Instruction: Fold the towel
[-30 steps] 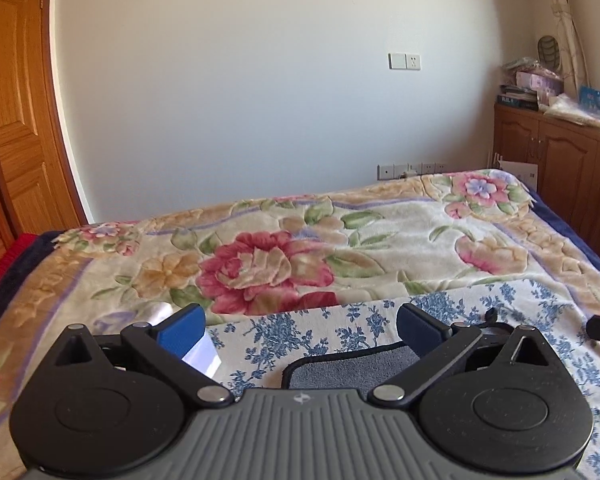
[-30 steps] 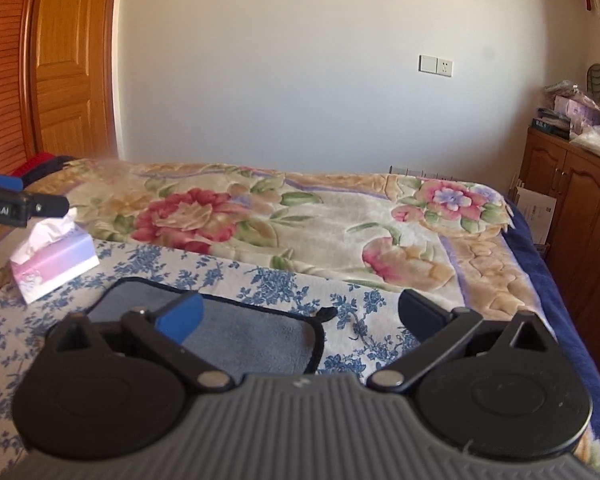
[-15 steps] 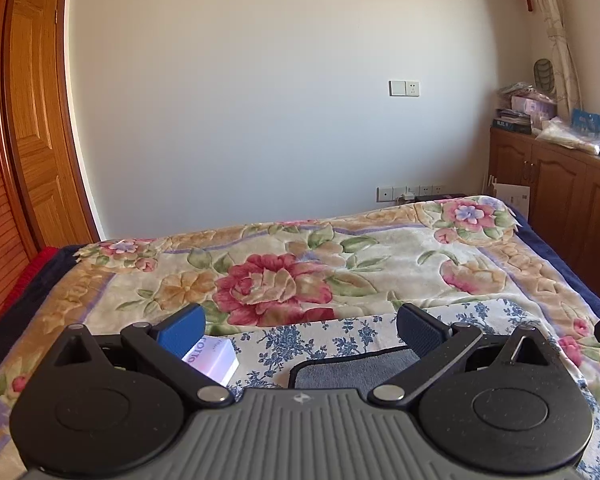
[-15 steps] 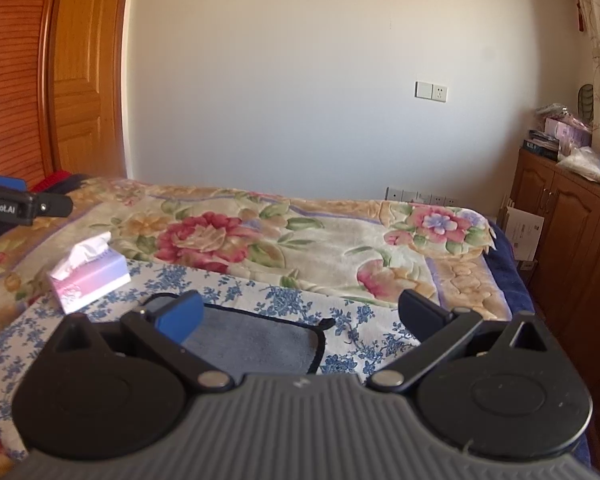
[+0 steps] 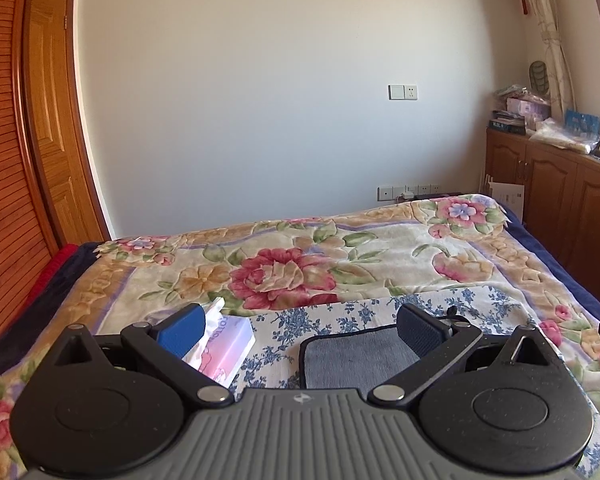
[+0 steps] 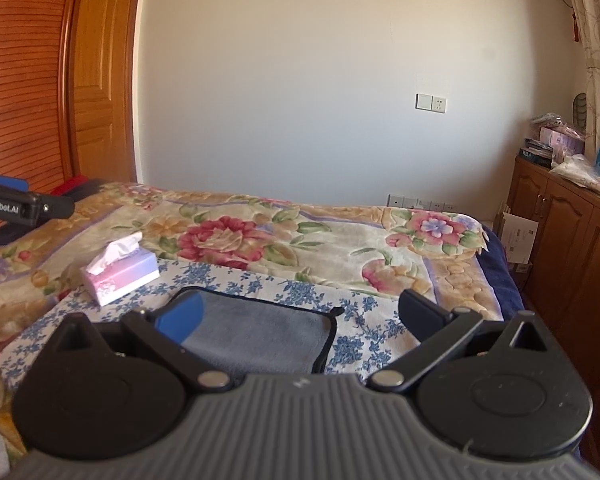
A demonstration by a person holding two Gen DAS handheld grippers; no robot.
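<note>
A grey towel point(image 6: 260, 332) with dark trim lies flat on a blue-flowered cloth point(image 6: 292, 292) on the bed; it also shows in the left wrist view point(image 5: 356, 354). My left gripper point(image 5: 300, 330) is open and empty, raised above the towel's near left part. My right gripper point(image 6: 300, 314) is open and empty, above the towel's near right edge. The left gripper's tip point(image 6: 24, 208) shows at the far left of the right wrist view.
A pink tissue box point(image 6: 120, 272) sits on the cloth left of the towel, seen too in the left wrist view point(image 5: 228, 344). A floral blanket point(image 5: 292, 268) covers the bed. Wooden cabinets point(image 6: 572, 248) stand right, a wooden door point(image 5: 56, 160) left.
Both grippers have risen and drawn back from the bed, so more wall and bed show. The towel and tissue box lie as before. Both stay open.
</note>
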